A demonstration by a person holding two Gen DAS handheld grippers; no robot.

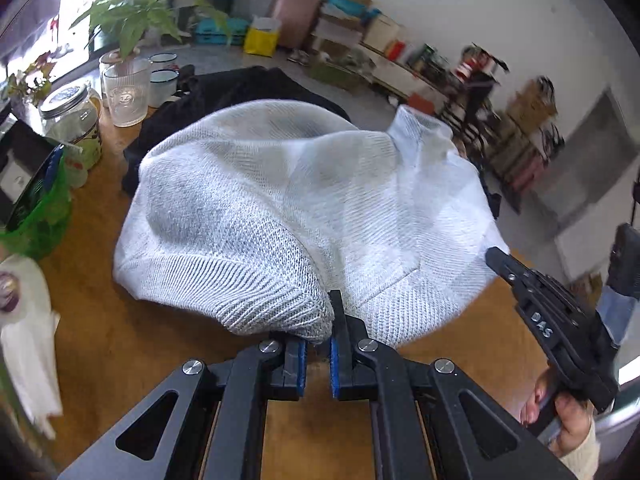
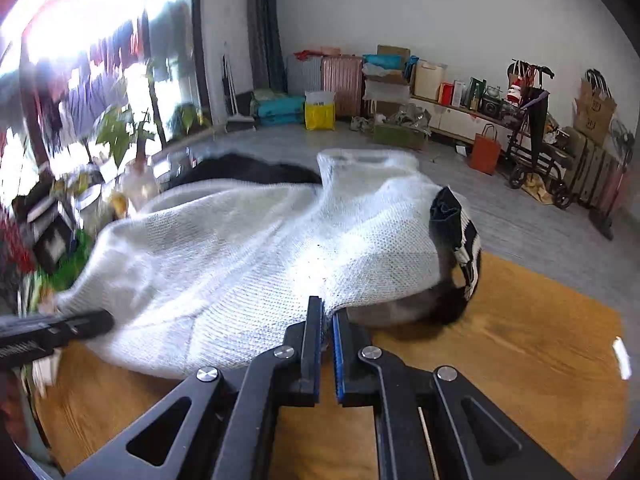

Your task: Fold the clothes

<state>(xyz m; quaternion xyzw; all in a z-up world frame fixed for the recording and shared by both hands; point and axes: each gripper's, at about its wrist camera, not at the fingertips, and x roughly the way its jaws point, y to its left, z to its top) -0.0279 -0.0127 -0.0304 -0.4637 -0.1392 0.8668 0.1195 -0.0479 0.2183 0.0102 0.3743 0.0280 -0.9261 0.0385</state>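
The white knit sweater [image 1: 280,208] lies bunched on the wooden table [image 1: 132,340], its collar pointing away from both grippers and its long axis running left to right between them. The left gripper [image 1: 320,320] is narrowed onto the ribbed hem at the near left edge; the right gripper [image 2: 328,320] pinches the near right edge. A black garment [image 1: 240,88] lies behind the sweater. Both holds sit on the same near edge, level with each other.

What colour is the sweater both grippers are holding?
White knit sweater, greyish in the folds; clearest in the left wrist view.
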